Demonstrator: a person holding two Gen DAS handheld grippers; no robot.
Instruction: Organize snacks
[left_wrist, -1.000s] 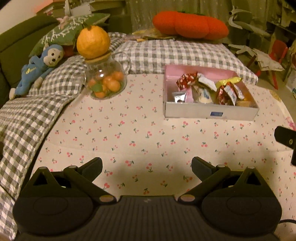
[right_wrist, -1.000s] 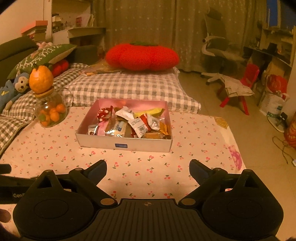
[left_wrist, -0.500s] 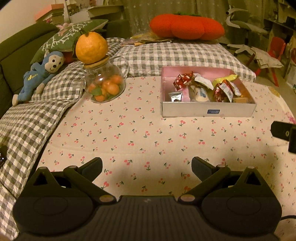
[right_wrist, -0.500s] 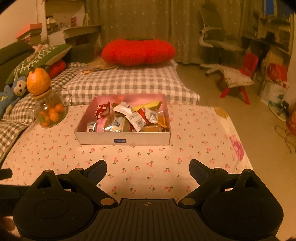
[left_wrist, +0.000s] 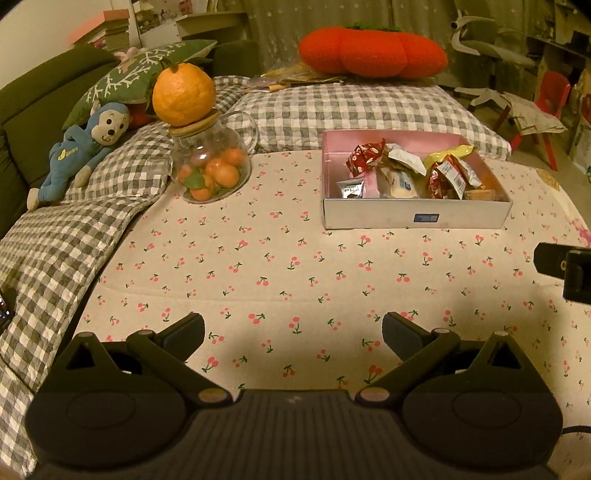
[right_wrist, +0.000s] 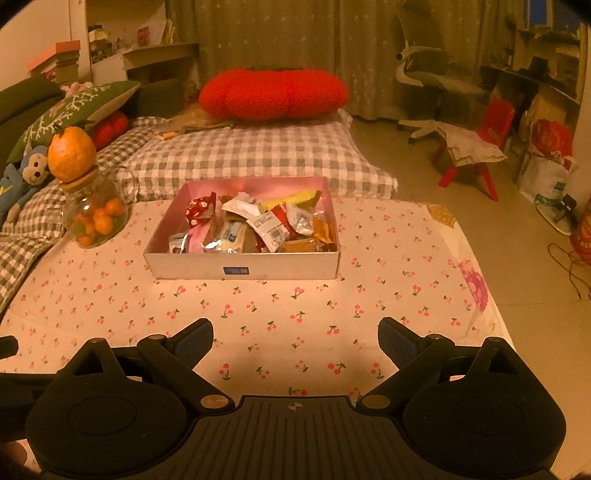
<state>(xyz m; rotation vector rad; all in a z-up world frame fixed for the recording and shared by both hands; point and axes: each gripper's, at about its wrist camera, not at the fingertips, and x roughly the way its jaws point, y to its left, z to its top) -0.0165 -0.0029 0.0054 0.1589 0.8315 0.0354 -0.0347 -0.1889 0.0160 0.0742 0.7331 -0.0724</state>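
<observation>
right tool (right_wrist: 295, 338) wide, snack box (right_wrist: 243, 271) ahead

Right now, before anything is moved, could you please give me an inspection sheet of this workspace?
Surface: cherry-print cloth covers the table; bare patch in front of both grippers.
Job's things: snack box open, wrapped snacks piled inside.
Clutter: glass jar of small oranges, a big orange on its lid.
Grippers: left gripper and right gripper open, empty, apart from the box.
Cables: a cord on the floor, far right.
Surroundings: checked bedding, red cushion, monkey toy, red chair.
</observation>
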